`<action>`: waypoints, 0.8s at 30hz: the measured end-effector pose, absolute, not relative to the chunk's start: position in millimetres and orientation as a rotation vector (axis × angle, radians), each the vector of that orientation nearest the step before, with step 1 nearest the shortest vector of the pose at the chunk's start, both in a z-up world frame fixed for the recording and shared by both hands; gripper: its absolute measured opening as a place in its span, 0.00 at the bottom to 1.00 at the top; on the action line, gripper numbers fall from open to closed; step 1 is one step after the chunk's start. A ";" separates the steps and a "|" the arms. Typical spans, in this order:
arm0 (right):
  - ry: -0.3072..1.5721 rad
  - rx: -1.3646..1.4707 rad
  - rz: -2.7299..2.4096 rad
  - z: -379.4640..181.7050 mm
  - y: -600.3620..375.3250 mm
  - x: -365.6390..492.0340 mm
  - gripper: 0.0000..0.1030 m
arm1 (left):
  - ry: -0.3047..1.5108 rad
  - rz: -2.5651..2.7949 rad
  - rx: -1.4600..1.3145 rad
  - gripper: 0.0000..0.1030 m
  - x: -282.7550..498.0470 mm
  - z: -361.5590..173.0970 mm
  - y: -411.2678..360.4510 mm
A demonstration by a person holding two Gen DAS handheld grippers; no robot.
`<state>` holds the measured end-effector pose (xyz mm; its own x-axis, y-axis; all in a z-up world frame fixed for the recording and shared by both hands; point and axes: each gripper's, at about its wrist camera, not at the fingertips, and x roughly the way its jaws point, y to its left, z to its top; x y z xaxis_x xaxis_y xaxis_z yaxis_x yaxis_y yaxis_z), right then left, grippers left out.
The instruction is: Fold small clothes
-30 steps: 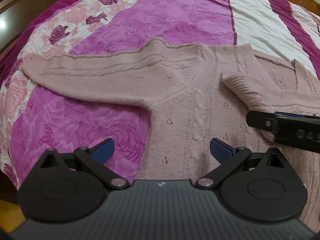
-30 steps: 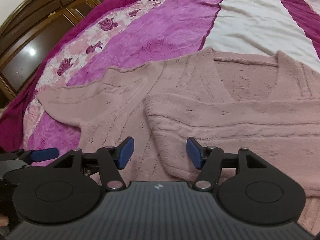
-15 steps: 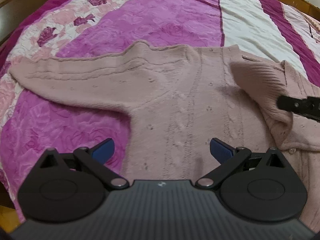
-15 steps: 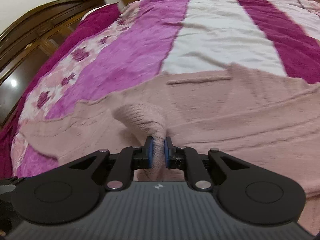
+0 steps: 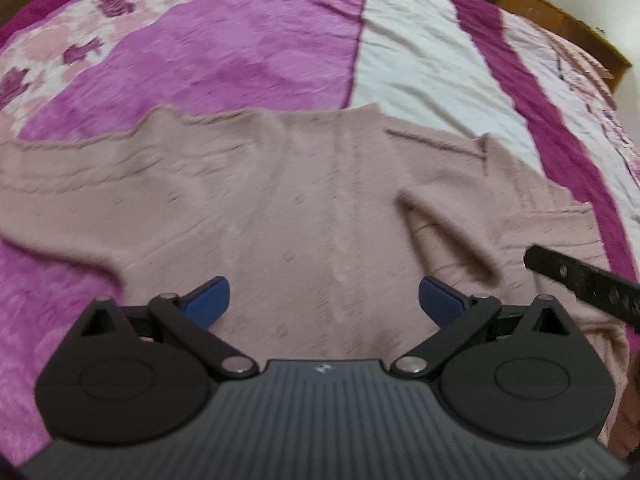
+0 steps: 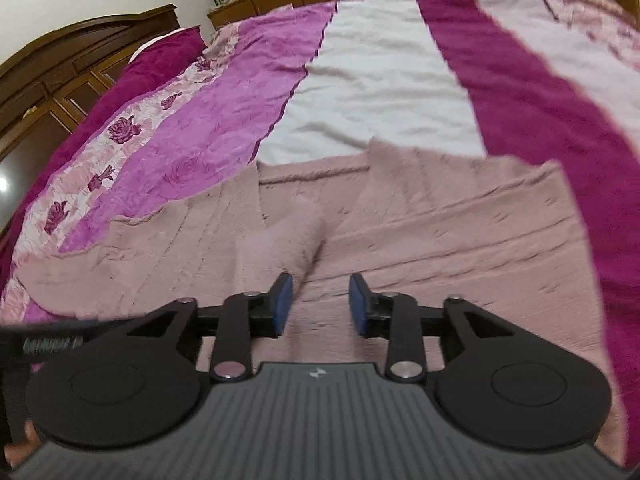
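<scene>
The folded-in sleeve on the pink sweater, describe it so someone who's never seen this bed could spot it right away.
Start with the striped magenta and white bedspread, then the dusty-pink knit sweater spread flat on it. The folded-in sleeve lies across the sweater's chest, its cuff just ahead of the right gripper, whose jaws have just been opening. The other sleeve stretches straight out sideways instead.

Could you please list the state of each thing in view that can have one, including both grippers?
Sweater: spread flat on the bedspread, one sleeve out to the side.
Folded sleeve: laid across the sweater's body, its cuff just ahead of the right gripper, released.
Left gripper: open wide, holding nothing.
Right gripper: open, jaws have just been opening, nothing between them.
Bedspread: spread under the sweater.
</scene>
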<state>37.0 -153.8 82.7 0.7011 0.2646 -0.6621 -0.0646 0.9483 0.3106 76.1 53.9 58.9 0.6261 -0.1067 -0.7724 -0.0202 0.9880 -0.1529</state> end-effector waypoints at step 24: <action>0.794 0.271 0.078 57.0 -199.7 4.2 0.61 | 0.856 -0.207 -0.292 0.14 159.5 38.7 -3.2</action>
